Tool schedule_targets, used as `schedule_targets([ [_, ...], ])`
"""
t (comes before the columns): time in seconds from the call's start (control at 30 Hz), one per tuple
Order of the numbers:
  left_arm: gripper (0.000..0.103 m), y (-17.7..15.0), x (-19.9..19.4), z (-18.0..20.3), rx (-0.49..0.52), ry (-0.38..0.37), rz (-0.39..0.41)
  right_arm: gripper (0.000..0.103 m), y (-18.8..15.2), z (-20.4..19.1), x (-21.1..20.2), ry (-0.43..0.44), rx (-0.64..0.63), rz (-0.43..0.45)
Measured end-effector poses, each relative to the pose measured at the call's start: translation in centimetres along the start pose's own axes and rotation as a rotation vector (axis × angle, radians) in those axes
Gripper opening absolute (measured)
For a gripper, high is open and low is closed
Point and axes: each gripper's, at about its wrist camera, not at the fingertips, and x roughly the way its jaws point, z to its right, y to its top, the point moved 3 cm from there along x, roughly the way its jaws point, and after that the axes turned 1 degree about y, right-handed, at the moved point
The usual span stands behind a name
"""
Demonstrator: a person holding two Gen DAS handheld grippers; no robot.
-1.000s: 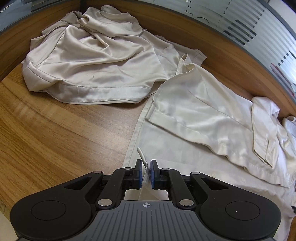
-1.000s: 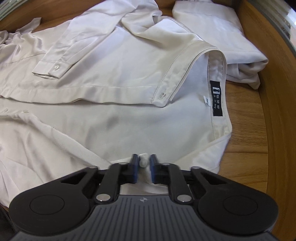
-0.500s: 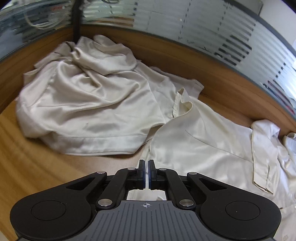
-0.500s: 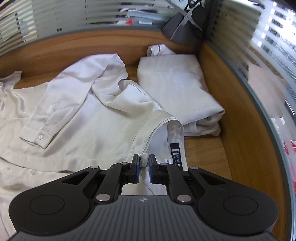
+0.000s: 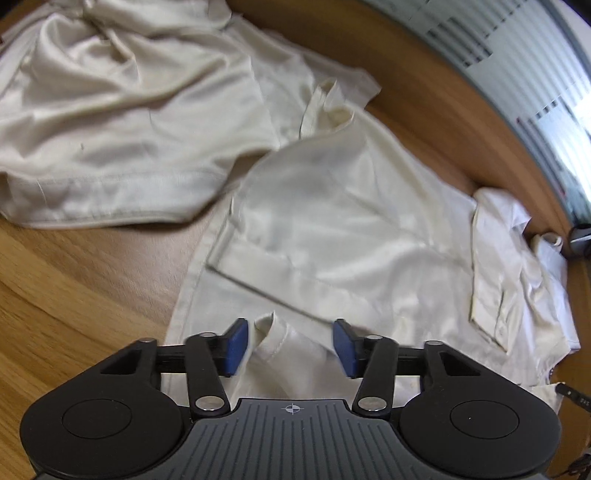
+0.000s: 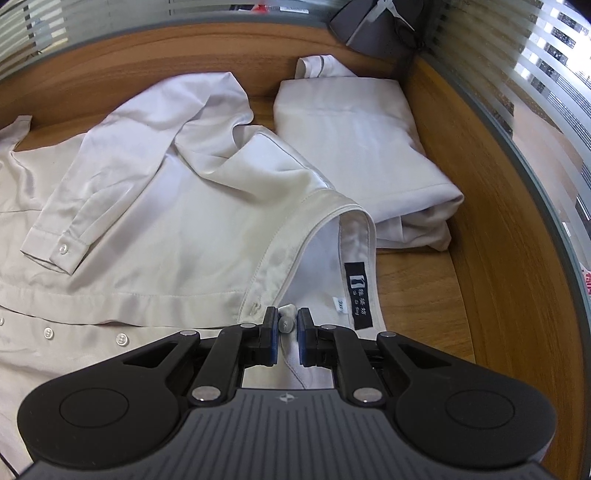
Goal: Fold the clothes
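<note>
A cream satin shirt point(image 5: 351, 206) lies spread on the wooden table point(image 5: 74, 295). In the left wrist view my left gripper point(image 5: 291, 345) hangs over its hem; its jaws are opening, and a fold of the hem point(image 5: 275, 339) stands loose between the blue pads without either pad pressing on it. In the right wrist view the same shirt point(image 6: 155, 221) shows its collar point(image 6: 332, 210), a black label point(image 6: 357, 291) and a folded-in sleeve with a buttoned cuff point(image 6: 55, 247). My right gripper point(image 6: 284, 325) is shut on the collar's front edge.
A crumpled heap of cream clothes point(image 5: 110, 110) lies at the far left. A folded pale garment point(image 6: 351, 147) rests beyond the collar at the right. A raised wooden rim point(image 6: 498, 240) with striped glass behind it bounds the table. A dark object point(image 6: 369, 22) sits in the far corner.
My left gripper, shut on the hem before, has carried it over the shirt, lowered and let it go. The right gripper lifted the collar edge over and still holds it.
</note>
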Motion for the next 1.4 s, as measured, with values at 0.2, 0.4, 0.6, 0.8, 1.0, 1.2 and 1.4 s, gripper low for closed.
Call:
schedule_targets([
  [0.2,0.007,-1.2,-2.9,0.1,-0.003,0.008,0.13,0.011,-0.4,0.2,-1.3,0.013,0.003,0.004],
  [0.4,0.007,-0.5,-7.6,0.8,0.006,-0.005,0.3,0.011,0.7,0.1,-4.0,-0.013,0.016,0.114],
  [0.6,0.008,1.5,-5.2,1.3,0.072,0.028,0.319,0.012,1.5,-0.8,-1.0,-0.022,-0.004,0.1],
  [0.8,0.047,0.9,-2.9,-0.6,0.044,0.105,0.184,0.027,0.2,-1.6,1.2,-0.041,-0.019,0.008],
  [1.0,0.054,-2.8,-5.0,-2.8,0.042,0.098,0.125,0.033,-2.2,-1.4,-1.1,-0.03,0.041,-0.015],
  [1.2,0.053,-5.7,-4.8,-2.2,0.169,0.087,0.078,0.034,-4.9,-2.6,-2.7,-0.019,0.079,-0.036],
  [1.4,0.053,-4.3,-2.3,-0.5,0.323,0.057,0.085,0.035,-7.0,-4.5,-4.4,-0.018,0.072,-0.047],
])
